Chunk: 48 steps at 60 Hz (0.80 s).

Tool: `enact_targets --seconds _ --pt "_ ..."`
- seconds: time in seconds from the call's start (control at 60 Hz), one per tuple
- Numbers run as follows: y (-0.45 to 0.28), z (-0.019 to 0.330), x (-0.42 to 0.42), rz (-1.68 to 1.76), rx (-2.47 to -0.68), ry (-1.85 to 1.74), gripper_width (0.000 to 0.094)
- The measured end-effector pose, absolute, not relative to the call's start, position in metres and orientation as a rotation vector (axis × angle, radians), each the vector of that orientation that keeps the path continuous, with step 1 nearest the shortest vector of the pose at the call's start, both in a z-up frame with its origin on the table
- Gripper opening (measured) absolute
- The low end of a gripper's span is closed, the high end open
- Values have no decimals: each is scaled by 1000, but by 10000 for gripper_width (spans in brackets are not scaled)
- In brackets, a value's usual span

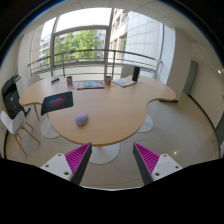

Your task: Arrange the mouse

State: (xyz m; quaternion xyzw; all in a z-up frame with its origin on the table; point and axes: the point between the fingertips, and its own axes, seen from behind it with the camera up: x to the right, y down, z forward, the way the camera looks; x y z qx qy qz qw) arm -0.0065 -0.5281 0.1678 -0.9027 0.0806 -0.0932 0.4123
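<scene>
Distance is the main hazard: the small rounded purple mouse (81, 120) lies on the curved light-wood table (120, 112), well beyond the gripper (111, 160), whose jaws stand open with nothing between the magenta-padded fingers (75, 158). The mouse rests just ahead of a dark rectangular mat (57, 101) that sits nearer the table's far left side. A long approach from this height could end with the fingers coming down off-centre, so one pad nudges the smooth rounded shell and sends it sliding across the bare wood instead of trapping it. The near table edge also lies between gripper and mouse; a low approach could clip it. White chairs (14, 124) crowd the table's left side and could snag a wide swing.

Much is hard to read. The mouse is too small to show its buttons, facing or any cable. Flat objects at the table's far edge, near the window (80, 42), cannot be identified.
</scene>
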Motion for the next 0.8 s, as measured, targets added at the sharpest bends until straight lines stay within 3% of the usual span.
enact_targets --seconds 0.2,0.417,0.567,0.8 --pt "-537 161 -26 -279 -2289 217 842" --pt "-531 123 -108 -252 -2307 235 843" --pt "-478 103 -146 -209 -2298 216 847" --pt "-353 60 -133 -205 -2274 175 846"
